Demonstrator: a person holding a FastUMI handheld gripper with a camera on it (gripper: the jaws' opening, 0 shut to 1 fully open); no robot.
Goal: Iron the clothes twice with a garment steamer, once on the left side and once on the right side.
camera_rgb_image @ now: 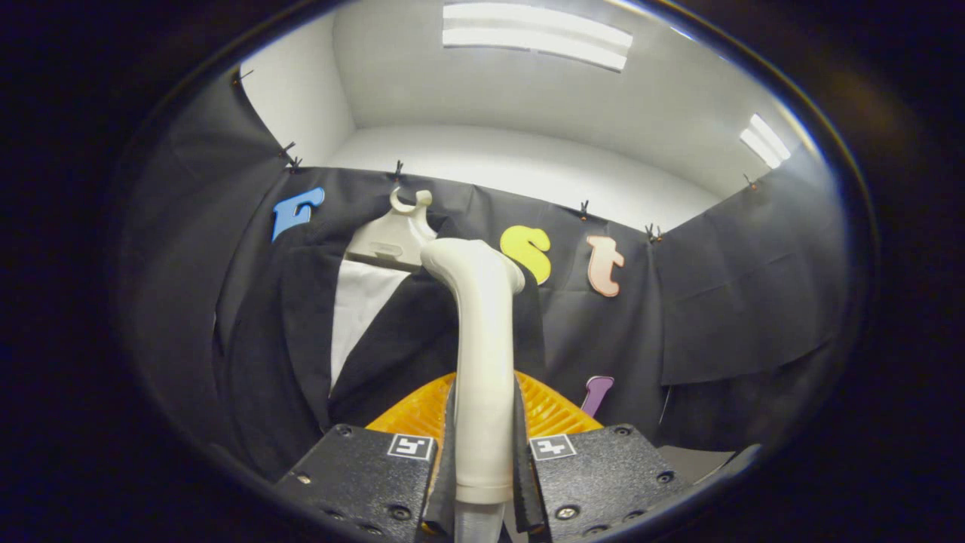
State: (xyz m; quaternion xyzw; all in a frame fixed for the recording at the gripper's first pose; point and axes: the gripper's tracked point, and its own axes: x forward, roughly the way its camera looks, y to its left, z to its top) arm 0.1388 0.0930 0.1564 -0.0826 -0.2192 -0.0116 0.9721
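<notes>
At left of centre we see a dark jacket (301, 332) on a pale hanger (392, 237). At bottom centre our gripper (482, 483) is clamped tight on the cream garment steamer (482, 347), both fingers pressing its handle, its head against the jacket's right lapel.

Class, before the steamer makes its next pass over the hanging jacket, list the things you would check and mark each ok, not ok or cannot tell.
1. Grip: the gripper has both fingers pressed on the cream plastic steamer handle: ok.
2. Handle upright between the fingers, not tilted: ok.
3. Dark suit jacket hangs on the cream plastic hanger: ok.
4. Orange ribbed steamer head faces the jacket, just beyond the fingers: ok.
5. Head touching the cloth: cannot tell.
6. Steam coming out: cannot tell.
</notes>
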